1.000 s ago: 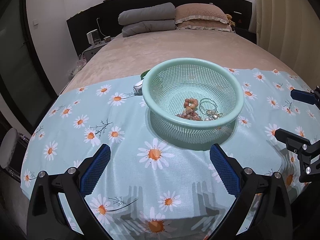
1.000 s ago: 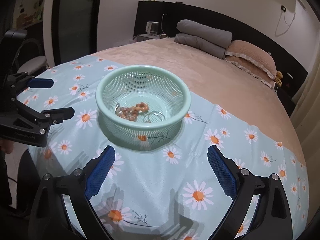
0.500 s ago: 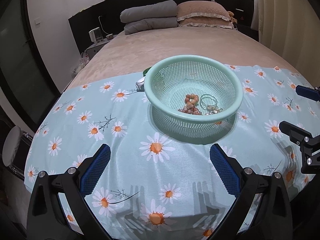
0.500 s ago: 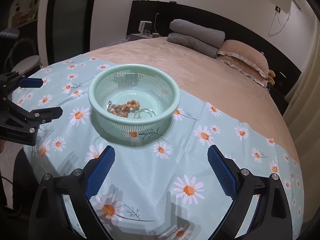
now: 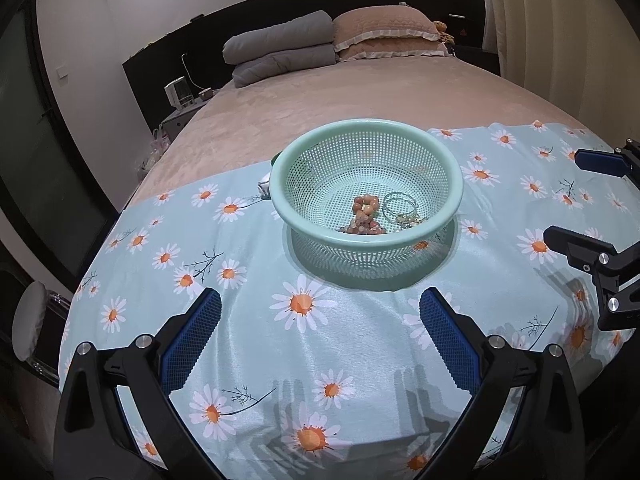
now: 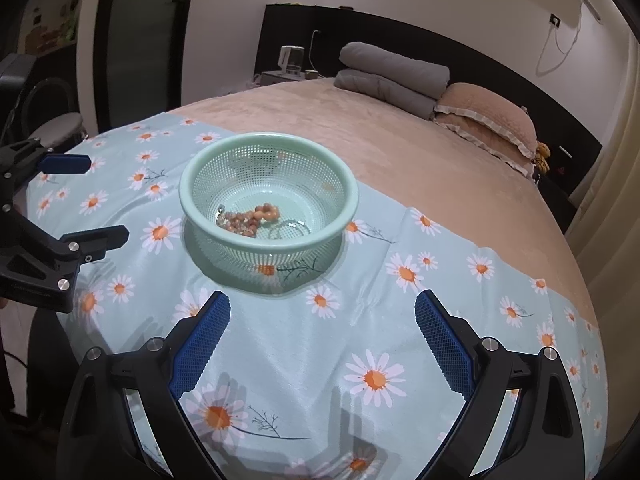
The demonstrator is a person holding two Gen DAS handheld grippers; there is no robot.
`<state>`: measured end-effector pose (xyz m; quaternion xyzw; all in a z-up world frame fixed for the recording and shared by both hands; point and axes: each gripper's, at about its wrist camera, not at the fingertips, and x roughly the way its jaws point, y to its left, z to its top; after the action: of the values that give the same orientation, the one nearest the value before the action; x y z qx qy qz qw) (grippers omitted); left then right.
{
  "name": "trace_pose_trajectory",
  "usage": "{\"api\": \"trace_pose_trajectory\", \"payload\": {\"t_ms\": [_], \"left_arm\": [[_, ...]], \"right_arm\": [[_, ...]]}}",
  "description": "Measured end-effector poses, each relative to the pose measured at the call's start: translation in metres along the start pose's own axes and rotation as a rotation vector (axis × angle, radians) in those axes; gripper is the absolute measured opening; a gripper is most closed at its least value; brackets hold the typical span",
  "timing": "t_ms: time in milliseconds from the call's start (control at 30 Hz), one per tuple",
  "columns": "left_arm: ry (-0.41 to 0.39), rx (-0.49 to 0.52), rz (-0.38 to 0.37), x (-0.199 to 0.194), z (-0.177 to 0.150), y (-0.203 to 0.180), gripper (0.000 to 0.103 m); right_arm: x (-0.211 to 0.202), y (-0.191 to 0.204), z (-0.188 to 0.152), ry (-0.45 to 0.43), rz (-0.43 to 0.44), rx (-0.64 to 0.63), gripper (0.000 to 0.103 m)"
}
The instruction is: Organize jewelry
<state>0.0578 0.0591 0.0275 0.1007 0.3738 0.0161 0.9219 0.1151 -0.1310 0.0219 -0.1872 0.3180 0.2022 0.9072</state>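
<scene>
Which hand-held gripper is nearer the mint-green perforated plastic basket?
Roughly equal, maybe right. Left hand-held gripper sits front-left of the mint-green perforated plastic basket; right hand-held gripper front-right. Both open.

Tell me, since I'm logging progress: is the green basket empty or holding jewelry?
Holding jewelry. The green basket stands upright, with a pink bead bracelet and a thin clear bangle lying on its bottom.

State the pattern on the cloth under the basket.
White daisies with orange centres on pale blue cloth; clearest in the left wrist view.
</scene>
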Motion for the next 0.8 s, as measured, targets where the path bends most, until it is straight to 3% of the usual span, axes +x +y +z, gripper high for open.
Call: {"api": "trace_pose_trajectory", "payload": {"t_ms": [533,800], "left_arm": [[-0.012,-0.016,0.027,-0.004,0.003,0.003,0.097],[0.001,-0.054,0.006,-0.003,0.004,0.009,0.097]], "right_arm": [[-0.010,0.002,0.000,-0.016,-0.003,-0.024,0.090],[-0.011,0.004,-0.001,-0.011,0.000,-0.035,0.090]]}}
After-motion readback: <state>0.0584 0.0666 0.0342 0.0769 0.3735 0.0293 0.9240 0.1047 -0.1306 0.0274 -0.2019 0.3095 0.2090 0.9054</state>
